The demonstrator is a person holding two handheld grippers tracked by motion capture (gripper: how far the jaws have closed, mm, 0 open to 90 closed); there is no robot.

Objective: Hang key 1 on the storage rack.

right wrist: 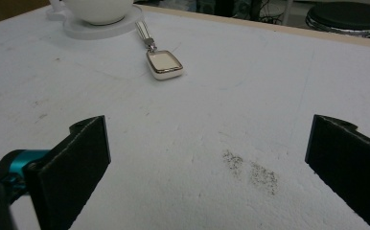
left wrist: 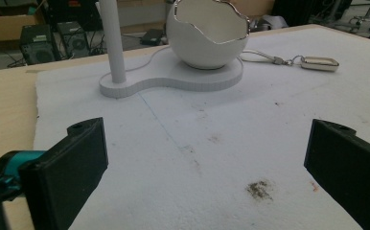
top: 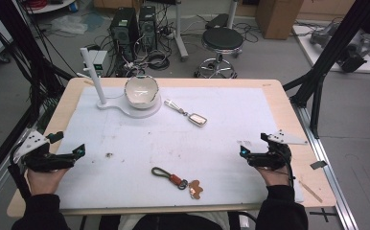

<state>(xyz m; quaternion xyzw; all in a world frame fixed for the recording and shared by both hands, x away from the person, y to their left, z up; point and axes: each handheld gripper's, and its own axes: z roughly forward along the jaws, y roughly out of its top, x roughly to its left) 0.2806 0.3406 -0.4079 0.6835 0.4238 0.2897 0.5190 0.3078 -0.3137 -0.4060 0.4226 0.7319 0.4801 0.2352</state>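
Observation:
A white egg-shaped bowl (top: 141,90) sits on a flat white stand (top: 121,106) with an upright post (top: 92,76) at the back left of the white mat. A silver key fob on a pale strap (top: 193,117) lies right of it. Near the front edge lies a keychain (top: 176,179) with a green loop, a red piece and a brown tag. My left gripper (top: 69,143) rests at the mat's left edge, open and empty. My right gripper (top: 255,144) is at the right edge, also open and empty. The left gripper view faces the bowl (left wrist: 209,31) and fob (left wrist: 319,63). The right gripper view faces the fob (right wrist: 164,64).
The wooden table (top: 279,96) borders the mat (top: 221,139) on all sides. Dark smudges mark the mat (left wrist: 259,189) (right wrist: 250,170). Behind the table stand a black stool (top: 223,40) and computer towers (top: 132,26). Black frame struts (top: 317,91) rise at the right.

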